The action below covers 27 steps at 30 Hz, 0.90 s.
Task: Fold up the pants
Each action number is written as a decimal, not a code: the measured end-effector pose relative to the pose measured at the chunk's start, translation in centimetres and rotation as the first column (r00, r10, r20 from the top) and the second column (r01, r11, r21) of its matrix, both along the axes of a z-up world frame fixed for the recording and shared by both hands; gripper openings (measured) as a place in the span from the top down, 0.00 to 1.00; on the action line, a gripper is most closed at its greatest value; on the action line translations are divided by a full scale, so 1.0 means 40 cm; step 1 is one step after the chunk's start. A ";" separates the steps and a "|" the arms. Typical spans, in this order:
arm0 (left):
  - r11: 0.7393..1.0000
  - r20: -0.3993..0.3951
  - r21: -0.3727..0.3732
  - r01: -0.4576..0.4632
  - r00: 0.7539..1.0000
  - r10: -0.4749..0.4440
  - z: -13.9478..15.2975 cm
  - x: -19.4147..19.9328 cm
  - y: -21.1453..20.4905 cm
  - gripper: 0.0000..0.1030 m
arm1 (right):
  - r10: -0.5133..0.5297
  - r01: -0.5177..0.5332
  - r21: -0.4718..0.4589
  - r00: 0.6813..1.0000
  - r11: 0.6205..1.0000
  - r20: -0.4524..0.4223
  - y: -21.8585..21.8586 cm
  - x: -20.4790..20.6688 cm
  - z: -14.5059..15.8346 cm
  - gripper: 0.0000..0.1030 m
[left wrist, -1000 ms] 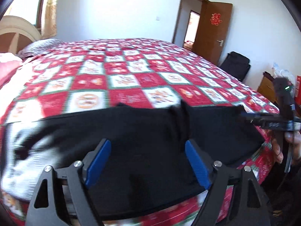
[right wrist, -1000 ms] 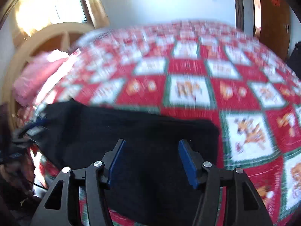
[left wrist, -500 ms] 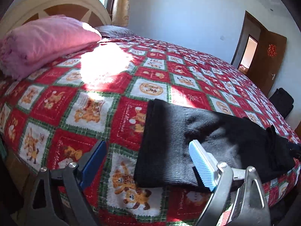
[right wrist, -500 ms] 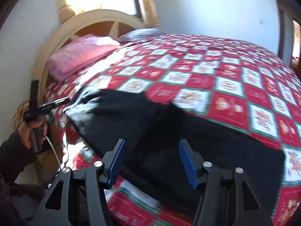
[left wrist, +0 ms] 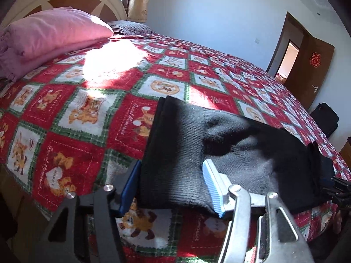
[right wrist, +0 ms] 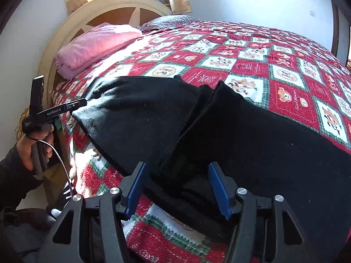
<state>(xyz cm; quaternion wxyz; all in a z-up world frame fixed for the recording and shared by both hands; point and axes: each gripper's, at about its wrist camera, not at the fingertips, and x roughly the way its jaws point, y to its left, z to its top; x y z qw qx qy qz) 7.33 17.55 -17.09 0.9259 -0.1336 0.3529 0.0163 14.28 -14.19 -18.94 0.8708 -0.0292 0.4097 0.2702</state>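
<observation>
Right now the left gripper (left wrist: 173, 188) is closing its jaws around the cuff end of the black pants (left wrist: 219, 151), with the knit fabric lying between the blue pads (left wrist: 211, 186), which are not yet squeezing it. Over at the other gripper, the right gripper (right wrist: 178, 188) is holding its jaws partway apart, straddling a thick fold of the pants (right wrist: 241, 135) without clamping it. Spreading outward, the pants are lying along the near edge of the bed, on the red checked quilt (left wrist: 87, 114). A hand (right wrist: 33, 144) is gripping the left gripper's handle by the near corner toward the headboard (right wrist: 105, 6). Further back, a folded pink blanket (left wrist: 50, 37) is resting by the headboard.
</observation>
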 end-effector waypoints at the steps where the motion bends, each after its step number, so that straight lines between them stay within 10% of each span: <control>1: 1.000 0.003 0.008 0.000 1.000 0.000 0.001 0.001 -0.004 0.42 | -0.001 0.001 0.002 1.000 1.000 0.000 -0.002 0.004 0.000 0.42; 8: 1.000 0.002 -0.005 0.024 1.000 -0.024 -0.032 0.015 0.010 0.35 | 0.008 -0.005 -0.060 0.999 0.998 0.046 0.023 -0.003 -0.009 0.42; 23: 0.997 0.008 -0.066 0.050 0.999 -0.049 -0.007 0.009 0.020 0.57 | 0.025 -0.015 -0.110 0.996 0.994 0.088 0.035 -0.012 -0.020 0.40; 27: 0.999 0.000 -0.040 0.032 0.999 -0.032 -0.019 0.019 0.022 0.45 | 0.028 -0.017 -0.120 0.995 0.993 0.094 0.039 -0.014 -0.022 0.40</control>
